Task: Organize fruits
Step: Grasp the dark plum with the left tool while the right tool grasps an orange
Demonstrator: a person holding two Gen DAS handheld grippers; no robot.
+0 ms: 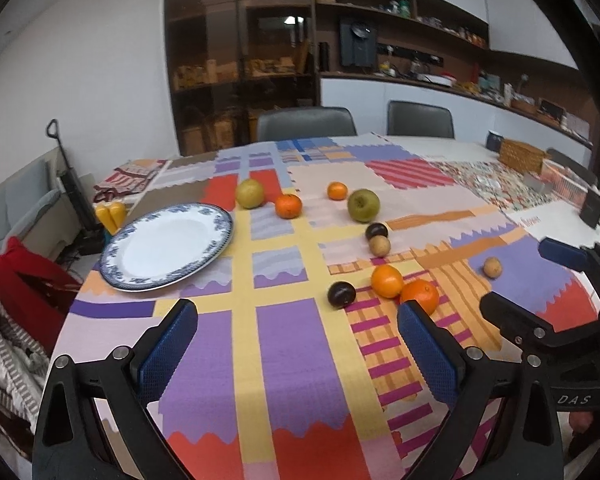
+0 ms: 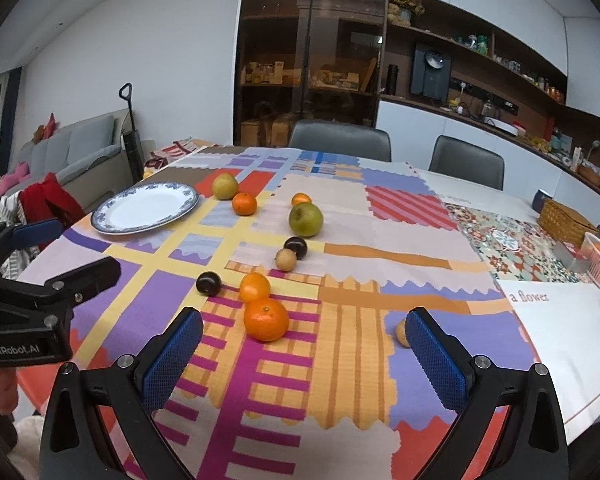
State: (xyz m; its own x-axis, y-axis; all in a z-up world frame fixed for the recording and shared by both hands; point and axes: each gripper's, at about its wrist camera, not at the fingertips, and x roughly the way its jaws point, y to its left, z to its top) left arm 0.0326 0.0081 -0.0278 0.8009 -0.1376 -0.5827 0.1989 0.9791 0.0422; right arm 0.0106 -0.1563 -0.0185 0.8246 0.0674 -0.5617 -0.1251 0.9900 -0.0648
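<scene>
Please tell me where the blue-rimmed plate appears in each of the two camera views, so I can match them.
Left wrist view: the plate is left of centre, near the table's left edge.
Right wrist view: the plate is upper left, farther away.
Shared landmark: the yellow-green fruit just beyond its right rim.

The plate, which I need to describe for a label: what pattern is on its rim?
A blue floral band on white; the plate shows best in the left wrist view.

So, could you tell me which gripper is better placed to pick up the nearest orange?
Right. The right gripper is open with the nearest orange just ahead between its fingers; the left gripper sits off to the side.
</scene>
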